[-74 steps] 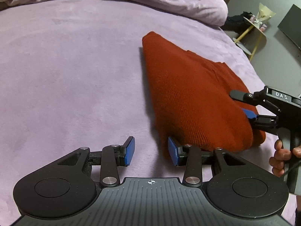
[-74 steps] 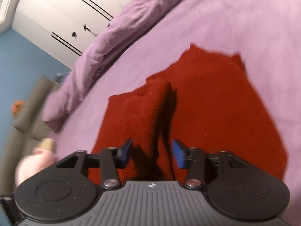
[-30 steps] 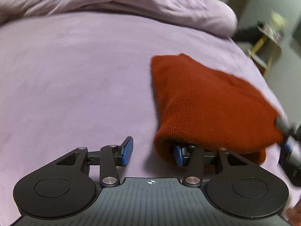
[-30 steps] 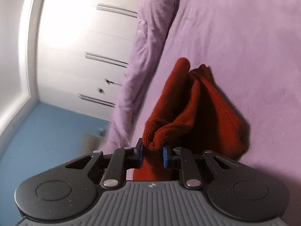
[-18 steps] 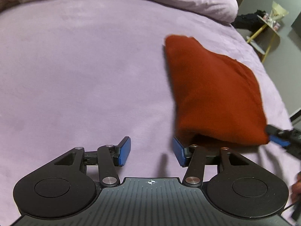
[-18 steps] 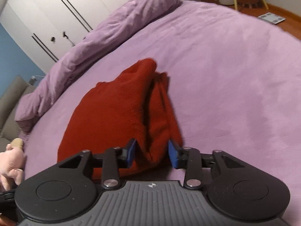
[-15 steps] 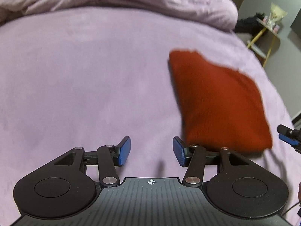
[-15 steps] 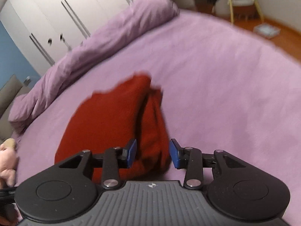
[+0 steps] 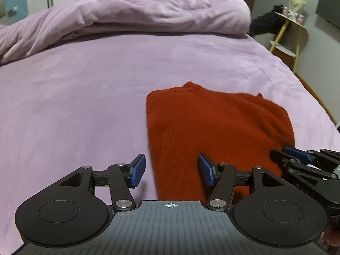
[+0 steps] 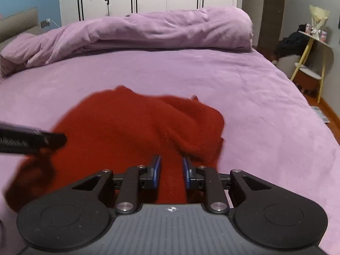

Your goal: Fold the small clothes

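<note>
The rust-red knitted garment (image 9: pixel 214 131) lies folded on the lilac plush bedspread (image 9: pixel 85 97), lower right of centre in the left view; it looks soft, light and floppy, best pinched at a doubled near edge. The left gripper (image 9: pixel 171 171) is opening, nothing pressed between its pads, while the right gripper (image 10: pixel 171 171) is closing around a ridge of knit. The rumpled lilac duvet (image 10: pixel 138 31) along the top stands well clear, so only the grippers crowd each other.
</note>
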Available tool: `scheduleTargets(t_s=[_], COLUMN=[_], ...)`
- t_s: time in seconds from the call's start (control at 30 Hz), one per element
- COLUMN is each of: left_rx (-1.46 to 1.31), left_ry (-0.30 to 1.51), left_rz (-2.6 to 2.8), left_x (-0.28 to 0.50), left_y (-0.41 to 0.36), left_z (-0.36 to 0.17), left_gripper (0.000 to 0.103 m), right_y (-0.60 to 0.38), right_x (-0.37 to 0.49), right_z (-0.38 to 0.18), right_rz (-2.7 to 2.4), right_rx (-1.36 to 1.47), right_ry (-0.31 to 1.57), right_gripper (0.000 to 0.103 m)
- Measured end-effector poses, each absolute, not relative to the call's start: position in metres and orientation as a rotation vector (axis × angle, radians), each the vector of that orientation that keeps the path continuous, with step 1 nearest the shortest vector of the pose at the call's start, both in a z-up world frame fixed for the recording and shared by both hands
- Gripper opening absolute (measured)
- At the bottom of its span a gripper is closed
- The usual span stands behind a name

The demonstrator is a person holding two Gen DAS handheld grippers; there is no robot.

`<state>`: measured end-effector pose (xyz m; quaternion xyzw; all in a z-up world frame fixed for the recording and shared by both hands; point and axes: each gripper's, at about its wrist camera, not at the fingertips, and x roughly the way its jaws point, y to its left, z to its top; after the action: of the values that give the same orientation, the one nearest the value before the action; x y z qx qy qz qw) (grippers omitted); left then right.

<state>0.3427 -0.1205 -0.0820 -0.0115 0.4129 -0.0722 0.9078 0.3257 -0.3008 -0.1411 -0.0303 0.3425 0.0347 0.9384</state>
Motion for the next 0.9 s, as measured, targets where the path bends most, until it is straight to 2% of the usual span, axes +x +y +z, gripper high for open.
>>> scheduleTargets(t_s=[0.13,0.27,0.53,0.63,0.7,0.9], left_rx=[-0.002,0.031,-0.047,-0.074,-0.091,-0.054], left_ry=[0.840,0.823,0.824,0.817,0.830,0.826], left_rz=[-0.154,-0.151,-0.158,-0.169,-0.171,-0.175], left_x=[0.340,0.338,0.314,0.298,0.295,0.293], left_y=[-0.125,-0.125,-0.106,-0.099,-0.099,-0.106], left_z=[-0.088,-0.089,-0.073,-0.072,-0.077,-0.087], left_gripper=[0.063,0.068,0.067,0.067,0.067,0.069], right_y=[-0.307,-0.307,-0.314,-0.315,-0.316,-0.322], right_x=[0.318,0.321,0.289,0.272,0.270,0.275], right_z=[-0.148,-0.147,-0.118,-0.123,-0.136,-0.141], right_rz=[0.085,0.079,0.111,0.120,0.116,0.119], right_rx=[-0.079,-0.069,0.020,-0.004,-0.010,0.044], right_ry=[0.661,0.663,0.681,0.712,0.739,0.737], right_gripper=[0.021,0.022,0.022,0.022,0.027,0.030])
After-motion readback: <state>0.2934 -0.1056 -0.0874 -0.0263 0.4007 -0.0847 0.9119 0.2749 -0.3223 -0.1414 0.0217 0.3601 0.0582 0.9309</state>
